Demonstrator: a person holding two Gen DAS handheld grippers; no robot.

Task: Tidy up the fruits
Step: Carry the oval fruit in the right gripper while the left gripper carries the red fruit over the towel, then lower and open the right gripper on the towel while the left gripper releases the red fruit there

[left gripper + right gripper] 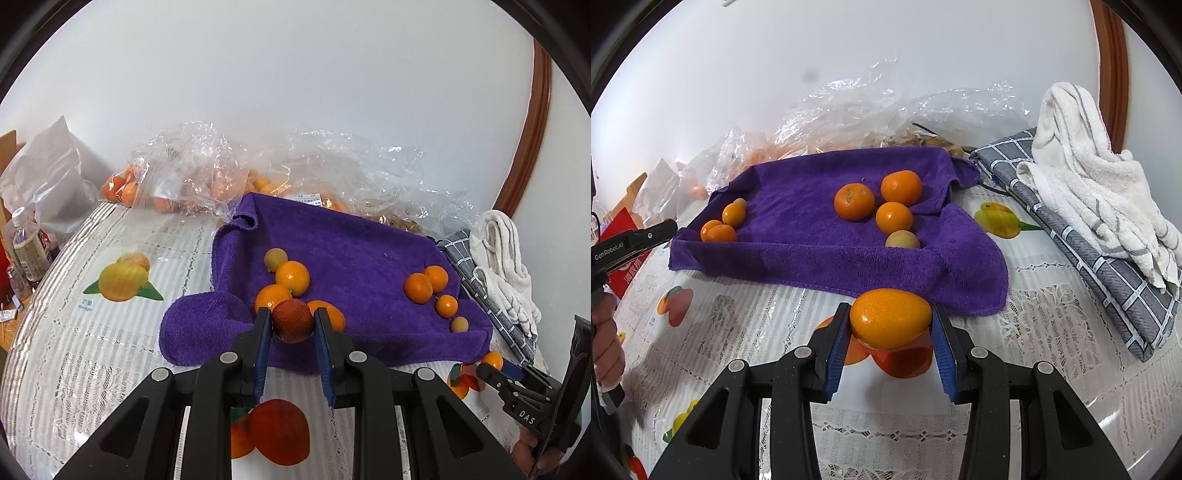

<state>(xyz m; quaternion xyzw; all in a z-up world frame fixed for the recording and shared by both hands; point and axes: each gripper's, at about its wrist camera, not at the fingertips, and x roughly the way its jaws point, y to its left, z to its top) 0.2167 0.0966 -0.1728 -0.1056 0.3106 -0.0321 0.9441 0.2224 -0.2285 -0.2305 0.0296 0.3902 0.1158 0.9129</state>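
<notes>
A purple towel (351,254) lies on the table with two fruit groups on it. My left gripper (291,321) is shut on a dark red round fruit (293,320), held over the towel's near left part beside several oranges (292,277) and a brownish longan (275,258). The right group (418,288) holds oranges and a longan (459,325). My right gripper (890,325) is shut on an oval orange kumquat (890,323), held above the tablecloth just before the towel's (820,254) front edge. It also shows at the left wrist view's right edge (493,363).
Clear plastic bags (207,173) with more oranges lie behind the towel by the wall. A grey checked cloth (1108,266) and a white towel (1100,192) lie to the right. Bottles (27,243) and a white bag stand at far left. The lace tablecloth (92,350) bears printed fruit.
</notes>
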